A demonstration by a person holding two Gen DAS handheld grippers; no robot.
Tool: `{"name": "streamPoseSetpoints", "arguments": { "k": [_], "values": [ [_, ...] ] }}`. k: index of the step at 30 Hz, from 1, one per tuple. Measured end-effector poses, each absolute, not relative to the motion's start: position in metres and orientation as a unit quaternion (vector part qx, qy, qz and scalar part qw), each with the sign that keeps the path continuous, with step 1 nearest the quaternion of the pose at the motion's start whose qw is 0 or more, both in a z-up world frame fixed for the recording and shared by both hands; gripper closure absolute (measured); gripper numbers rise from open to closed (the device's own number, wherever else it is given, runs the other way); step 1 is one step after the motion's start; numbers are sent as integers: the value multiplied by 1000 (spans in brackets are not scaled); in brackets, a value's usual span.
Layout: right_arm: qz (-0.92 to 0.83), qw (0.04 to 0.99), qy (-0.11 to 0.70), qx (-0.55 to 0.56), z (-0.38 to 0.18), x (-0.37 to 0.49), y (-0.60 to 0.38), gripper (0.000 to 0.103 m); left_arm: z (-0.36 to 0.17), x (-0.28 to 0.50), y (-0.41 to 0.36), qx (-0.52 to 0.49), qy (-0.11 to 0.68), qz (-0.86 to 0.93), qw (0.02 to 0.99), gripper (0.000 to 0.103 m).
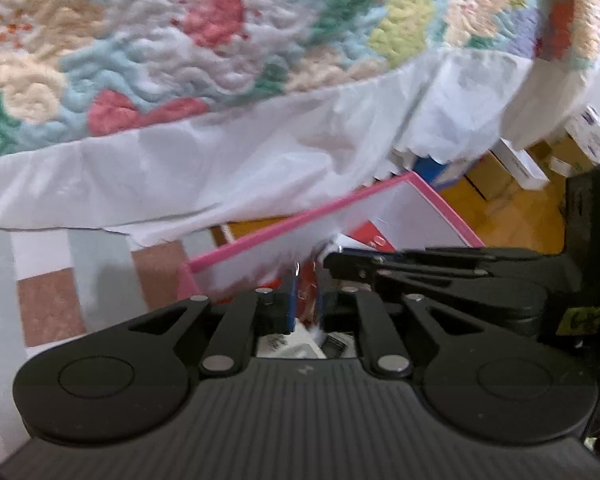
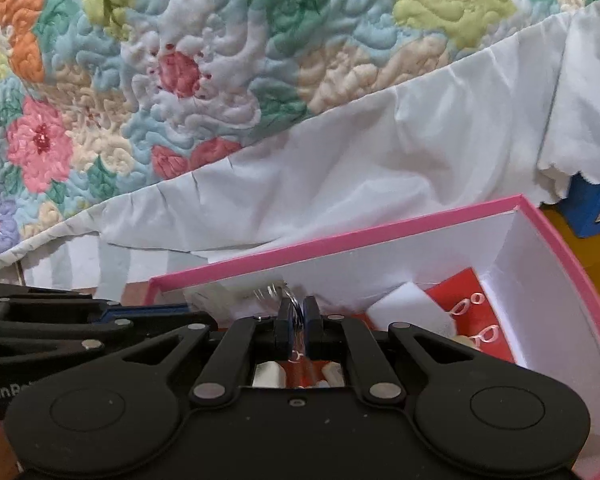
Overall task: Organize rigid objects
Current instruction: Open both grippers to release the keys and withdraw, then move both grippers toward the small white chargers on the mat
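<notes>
Right hand-held gripper (image 2: 298,322) nearly closed on wire ring (image 2: 290,300) over pink box (image 2: 540,224); left hand-held gripper (image 1: 306,300) narrow, empty; lower before release.

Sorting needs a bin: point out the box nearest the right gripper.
The pink-rimmed box, white inside, directly below the right gripper; the blue box sits farther off, beside the bed skirt.

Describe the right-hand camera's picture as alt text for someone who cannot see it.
A black two-finger gripper reaches into a pink-rimmed white box, its jaws nearly closed around a thin metal ring. Behind the box hangs a flowered quilt with a white border.
</notes>
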State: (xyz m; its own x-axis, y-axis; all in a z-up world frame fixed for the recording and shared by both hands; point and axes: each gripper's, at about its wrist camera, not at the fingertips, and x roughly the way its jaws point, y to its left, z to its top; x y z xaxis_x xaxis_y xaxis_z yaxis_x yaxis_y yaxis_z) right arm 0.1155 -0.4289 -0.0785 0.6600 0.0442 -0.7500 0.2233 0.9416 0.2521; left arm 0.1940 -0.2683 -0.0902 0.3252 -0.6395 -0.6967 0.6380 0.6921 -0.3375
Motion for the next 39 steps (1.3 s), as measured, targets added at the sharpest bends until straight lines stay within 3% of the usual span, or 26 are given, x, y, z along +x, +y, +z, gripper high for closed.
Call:
{"name": "streamPoseSetpoints", "arguments": {
  "k": [3,9,23,31,39],
  "values": [
    [-51,899,401,170,-72,111,-430,91,-81,191,-260,7,421,-391,818,73],
    [-49,901,369,222,-46,81,-426,90,-52,181,-221,16,408,-392,824,65],
    [100,916,359,148,21,36,-313,83,-33,158,-114,16,439,-346,829,62],
    [122,894,417,108,-17,32,-256,69,-76,150,-98,-18,482,-343,806,62],
    [100,876,464,86,-67,33,-240,46,-117,152,-99,-34,508,-348,787,58]
  ]
}}
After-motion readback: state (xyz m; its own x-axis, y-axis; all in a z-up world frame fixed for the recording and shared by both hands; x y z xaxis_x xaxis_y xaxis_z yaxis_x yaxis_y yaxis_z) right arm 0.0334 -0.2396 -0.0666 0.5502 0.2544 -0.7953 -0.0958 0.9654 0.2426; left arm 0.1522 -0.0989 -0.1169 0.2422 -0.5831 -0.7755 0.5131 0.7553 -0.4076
